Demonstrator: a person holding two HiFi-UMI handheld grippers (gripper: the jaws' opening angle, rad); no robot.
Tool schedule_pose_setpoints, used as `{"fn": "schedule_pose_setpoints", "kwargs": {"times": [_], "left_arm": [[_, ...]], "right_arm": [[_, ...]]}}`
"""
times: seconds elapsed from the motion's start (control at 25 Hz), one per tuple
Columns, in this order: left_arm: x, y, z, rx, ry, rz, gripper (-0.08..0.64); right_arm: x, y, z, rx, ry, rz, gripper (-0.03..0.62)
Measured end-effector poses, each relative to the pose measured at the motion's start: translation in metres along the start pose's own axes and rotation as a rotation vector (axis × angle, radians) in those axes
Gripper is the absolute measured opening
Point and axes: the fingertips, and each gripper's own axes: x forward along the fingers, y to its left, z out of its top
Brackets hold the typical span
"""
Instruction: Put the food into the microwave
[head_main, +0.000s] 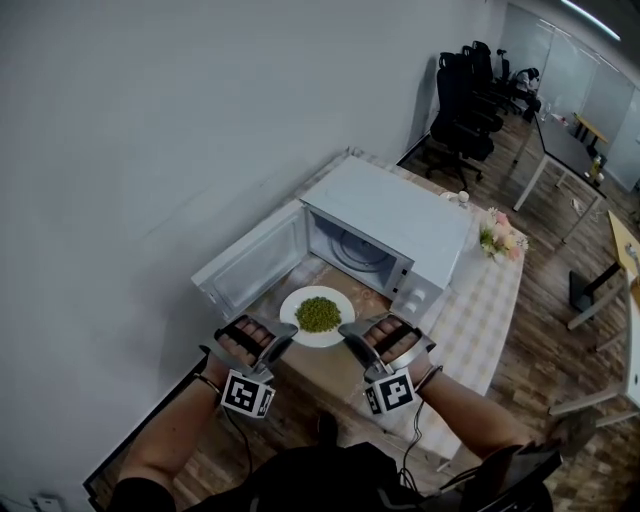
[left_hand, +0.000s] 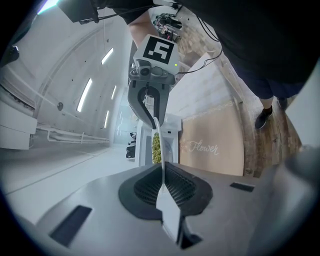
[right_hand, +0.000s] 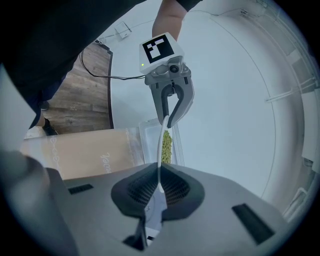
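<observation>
1 microwave (head_main: 390, 215), 1 plate (head_main: 297, 331) w/ 1 heap of green food (head_main: 318, 314) & 1 flower bunch (head_main: 500, 238) were counted on 1 table (head_main: 485, 310). 2 grippers were tallied: left gripper (head_main: 284, 338), right gripper (head_main: 350, 330). The office chairs (head_main: 465, 100) at back couldn't be counted exactly.

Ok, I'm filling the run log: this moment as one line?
left tool: shut on plate | right tool: shut on plate | peas: on plate | microwave: door open | plate: outside, before opening

Glossy white plate (head_main: 340, 298), smooth white microwave (head_main: 395, 210), checked cloth table cover (head_main: 490, 300), wood-plank floor (head_main: 545, 340).
</observation>
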Motion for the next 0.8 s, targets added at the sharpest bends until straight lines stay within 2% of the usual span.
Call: {"fn": "schedule_pose_setpoints", "kwargs": {"times": [0.28,0.48,0.8], "left_arm": [[0.041,0.003,-0.003,0.001,-0.022,-0.04,0.021],[0.063,0.007,-0.012,-0.006,-0.007,-0.046,0.021],[0.092,0.005,-0.021,-0.025,-0.06,-0.087,0.021]], "right_arm": [[0.014,0.008,-0.036,0.036,0.059,0.022,0.02],[0.022,0.005,-0.053,0.048,0.103,0.025,0.02],[0.039,0.01,-0.071,0.077,0.204,0.057,0.02]]}}
